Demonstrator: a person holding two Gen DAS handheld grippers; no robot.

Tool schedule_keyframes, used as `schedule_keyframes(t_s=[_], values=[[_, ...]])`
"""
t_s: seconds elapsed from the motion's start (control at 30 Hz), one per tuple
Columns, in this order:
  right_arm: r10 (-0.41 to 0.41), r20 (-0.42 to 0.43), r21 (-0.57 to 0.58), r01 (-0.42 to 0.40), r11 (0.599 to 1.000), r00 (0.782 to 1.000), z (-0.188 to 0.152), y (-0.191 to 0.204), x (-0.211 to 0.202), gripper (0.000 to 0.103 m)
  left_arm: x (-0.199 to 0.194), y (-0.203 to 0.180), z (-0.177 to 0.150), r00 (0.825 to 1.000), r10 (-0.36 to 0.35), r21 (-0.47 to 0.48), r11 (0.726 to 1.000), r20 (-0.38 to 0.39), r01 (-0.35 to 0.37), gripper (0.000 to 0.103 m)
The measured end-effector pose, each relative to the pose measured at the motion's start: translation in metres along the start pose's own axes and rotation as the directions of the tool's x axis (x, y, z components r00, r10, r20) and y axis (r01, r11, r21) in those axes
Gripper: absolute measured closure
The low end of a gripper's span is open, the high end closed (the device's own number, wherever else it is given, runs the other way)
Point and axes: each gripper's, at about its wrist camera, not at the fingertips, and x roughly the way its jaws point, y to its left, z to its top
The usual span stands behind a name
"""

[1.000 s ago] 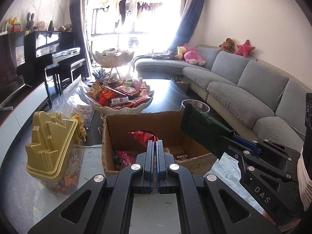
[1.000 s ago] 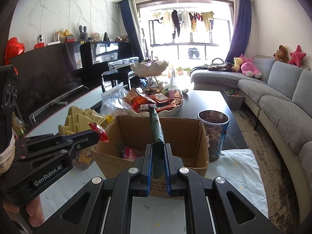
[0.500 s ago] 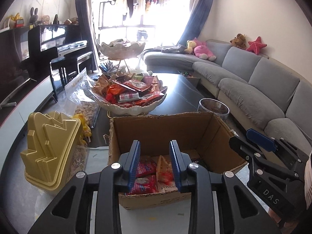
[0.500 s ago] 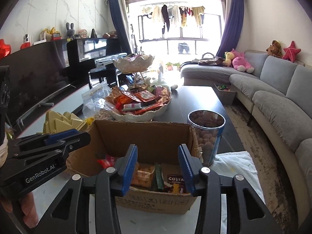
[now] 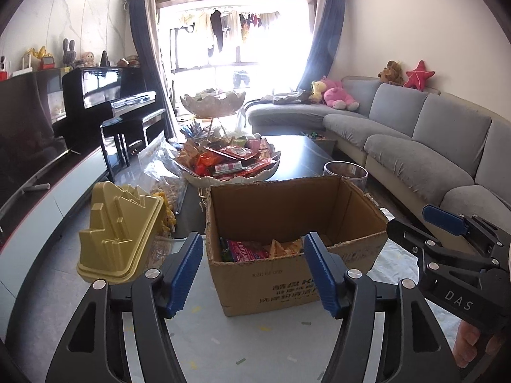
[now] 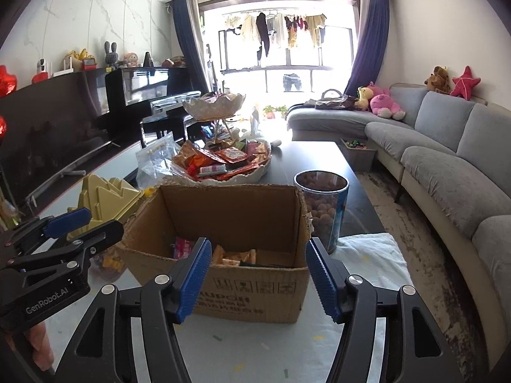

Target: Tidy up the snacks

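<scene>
Cardboard fills the middle of the left wrist view: an open brown cardboard box [image 5: 287, 255] stands on the pale table covering [image 5: 255, 344], and inside it lie snack packets [image 5: 255, 249], one pink-red, others orange-yellow. The left gripper [image 5: 252, 271], black with blue ribbed pads, hangs in front of the box with its jaws spread wide and nothing between them. Just left of the box stands a yellow stepped plastic lid [image 5: 118, 236] on a clear container. Behind the box sits a white scalloped bowl [image 5: 230, 172] heaped with red and orange snack packets, and a clear round jar [image 5: 346, 172] shows past the box's far right corner. The right gripper [image 5: 447, 233] enters from the right edge, beside the box; its blue pad shows, but from this side the width of its opening cannot be told. A grey sofa [image 5: 415, 146] curves along the right wall.

From the right wrist view, the right gripper [image 6: 258, 274] is also spread wide and empty, hovering before the same cardboard box [image 6: 249, 281], where the packets [image 6: 230, 255] rest on the bottom. The clear jar [image 6: 322, 210], filled with brown round snacks, stands just beside the box's right wall. The left gripper [image 6: 76, 226] reaches in from the left, near the box's left corner, in front of the yellow lid [image 6: 108, 198]. The heaped white bowl [image 6: 223, 162] sits beyond.
</scene>
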Motion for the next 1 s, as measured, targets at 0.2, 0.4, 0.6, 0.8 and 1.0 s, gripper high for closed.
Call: schedule_keyframes(t_s=[0.2,0.4,0.6,0.8,1.0], values=[[-0.014,0.012,-0.003,0.014,1.0,1.0,-0.013,0.003,-0.033,0.029,-0.029,-0.002,-0.02,1.0,0.016,-0.007,1.0,-0.013,-0.016,0.027],[-0.035,0.016,0.006,0.035,0.999,0.999,-0.032,0.005,-0.065,0.023,-0.06,-0.004,-0.039,1.0,0.018,-0.04,0.999,-0.008,-0.018,0.018],[-0.044,0.022,0.015,0.044,0.999,0.999,-0.048,0.004,-0.093,0.016,-0.089,-0.007,-0.055,1.0,0.021,-0.063,0.998,0.01,-0.021,0.006],[-0.054,0.019,0.002,0.054,0.999,0.998,-0.068,0.007,-0.112,0.012,-0.11,-0.006,-0.069,0.999,0.033,-0.073,0.997,0.011,-0.032,0.0],[-0.059,0.04,-0.014,0.06,0.998,0.997,-0.077,0.012,-0.128,0.012,-0.125,-0.007,-0.077,0.999,0.042,-0.078,0.996,0.02,-0.04,0.0]])
